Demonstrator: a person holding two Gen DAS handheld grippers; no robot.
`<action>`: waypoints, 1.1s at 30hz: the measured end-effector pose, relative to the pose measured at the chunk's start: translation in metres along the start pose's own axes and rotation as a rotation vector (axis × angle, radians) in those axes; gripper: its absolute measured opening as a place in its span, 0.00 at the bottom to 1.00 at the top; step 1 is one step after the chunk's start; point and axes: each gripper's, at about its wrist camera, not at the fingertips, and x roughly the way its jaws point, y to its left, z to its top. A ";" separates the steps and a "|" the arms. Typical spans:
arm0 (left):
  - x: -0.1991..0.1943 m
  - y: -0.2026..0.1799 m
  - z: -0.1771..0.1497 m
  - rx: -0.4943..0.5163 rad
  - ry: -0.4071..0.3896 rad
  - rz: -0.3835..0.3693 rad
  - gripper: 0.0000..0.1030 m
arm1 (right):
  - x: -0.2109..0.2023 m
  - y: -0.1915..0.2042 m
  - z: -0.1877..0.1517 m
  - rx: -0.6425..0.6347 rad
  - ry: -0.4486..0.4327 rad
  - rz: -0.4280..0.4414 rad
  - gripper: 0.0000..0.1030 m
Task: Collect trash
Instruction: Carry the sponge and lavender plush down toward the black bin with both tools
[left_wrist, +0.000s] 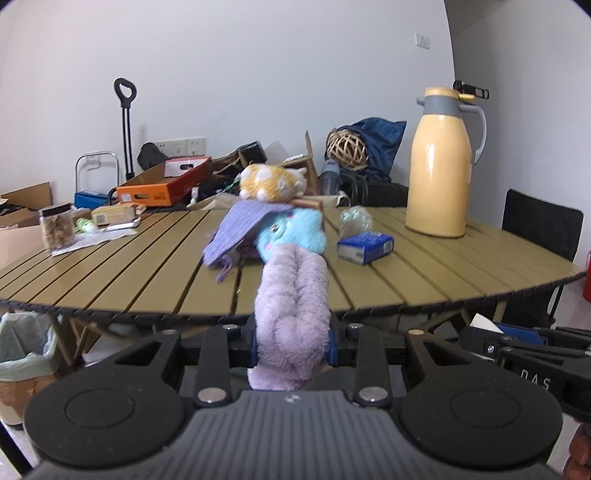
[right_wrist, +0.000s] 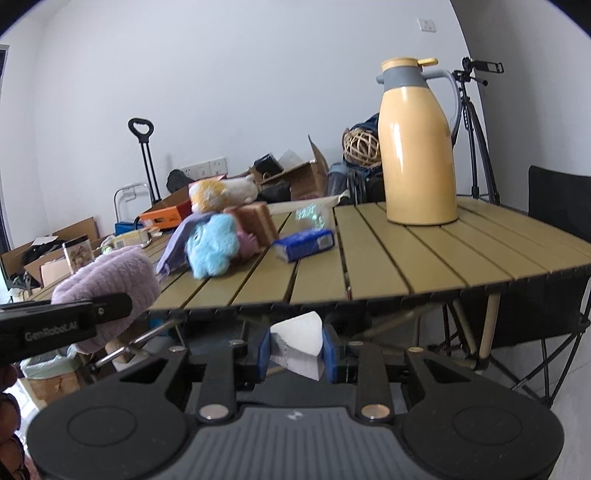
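My left gripper (left_wrist: 293, 343) is shut on a fluffy lilac plush piece (left_wrist: 293, 302), held off the table's near edge; the same plush (right_wrist: 110, 277) shows at the left of the right wrist view. My right gripper (right_wrist: 296, 349) is shut on a white wad of paper (right_wrist: 297, 343), below the table edge. On the slatted table (left_wrist: 424, 273) lie a blue tissue pack (left_wrist: 365, 246), a crumpled clear wrapper (left_wrist: 354, 219), a blue plush toy (left_wrist: 291, 232) under a purple cloth (left_wrist: 240, 229), and a yellow plush (left_wrist: 271, 182) on top.
A tall yellow thermos (left_wrist: 441, 162) stands at the table's right. A jar (left_wrist: 57, 229) and small boxes sit at its left. A lined waste bin (left_wrist: 26, 350) stands on the floor at lower left. Boxes and bags crowd the wall; a black chair (right_wrist: 557, 229) and tripod (right_wrist: 476, 140) are right.
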 end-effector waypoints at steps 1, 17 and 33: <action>-0.003 0.003 -0.003 0.001 0.008 0.005 0.31 | -0.002 0.002 -0.003 0.000 0.008 0.003 0.27; -0.021 0.043 -0.058 0.025 0.160 0.114 0.30 | -0.002 0.021 -0.048 -0.033 0.181 0.020 0.27; 0.014 0.087 -0.122 -0.004 0.434 0.218 0.30 | 0.029 0.021 -0.088 -0.065 0.387 -0.044 0.27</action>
